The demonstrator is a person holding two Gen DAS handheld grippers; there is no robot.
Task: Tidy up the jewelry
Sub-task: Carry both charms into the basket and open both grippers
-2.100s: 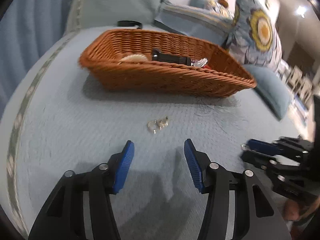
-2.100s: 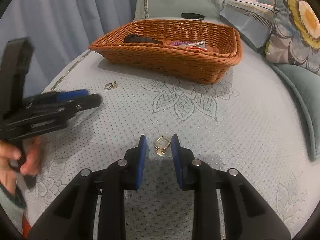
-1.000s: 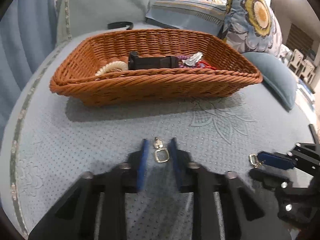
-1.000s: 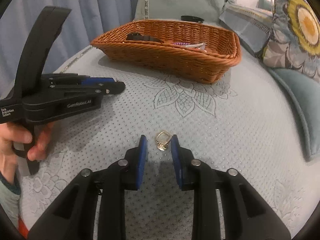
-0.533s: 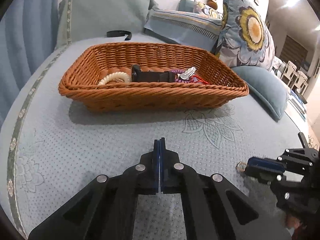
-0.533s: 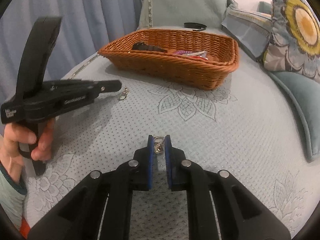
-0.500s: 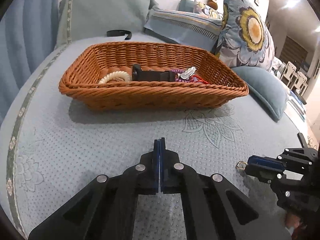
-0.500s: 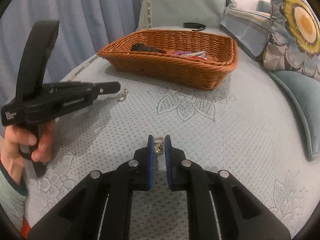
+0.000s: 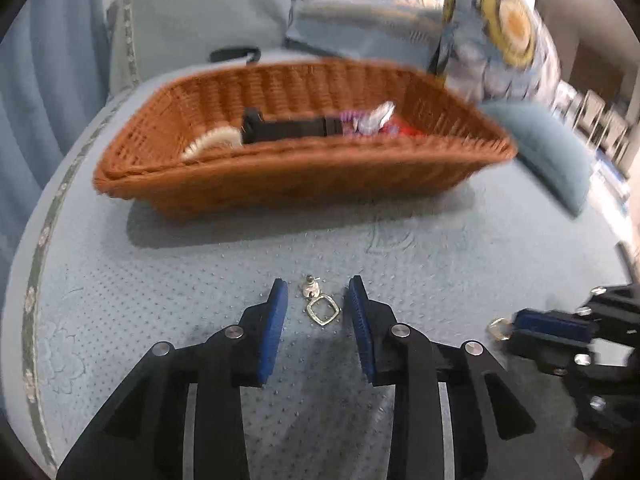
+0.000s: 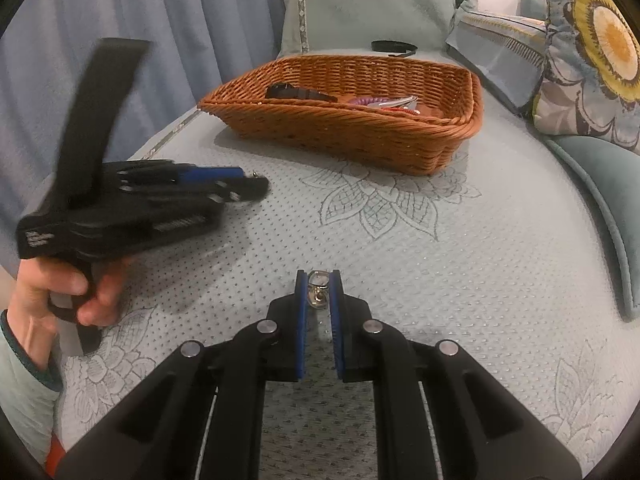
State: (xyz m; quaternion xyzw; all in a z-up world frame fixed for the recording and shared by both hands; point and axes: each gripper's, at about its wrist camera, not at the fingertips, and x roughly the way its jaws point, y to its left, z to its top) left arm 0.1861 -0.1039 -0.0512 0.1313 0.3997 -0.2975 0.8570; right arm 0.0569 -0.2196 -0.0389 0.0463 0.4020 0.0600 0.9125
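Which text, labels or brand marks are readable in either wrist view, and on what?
None can be read.
Left gripper: small white print on the rear of its black body and a pale line of lettering along its side, both blurred.
Wicker basket, bedspread and pillows: patterns only, no lettering.

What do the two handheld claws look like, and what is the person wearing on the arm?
Both the left claw and the right claw are black plastic with blue ribbed pads and silver pivot bolts. The left one has a pistol-style handle with small white lettering. The sleeve is pale mint with a dark teal cuff.
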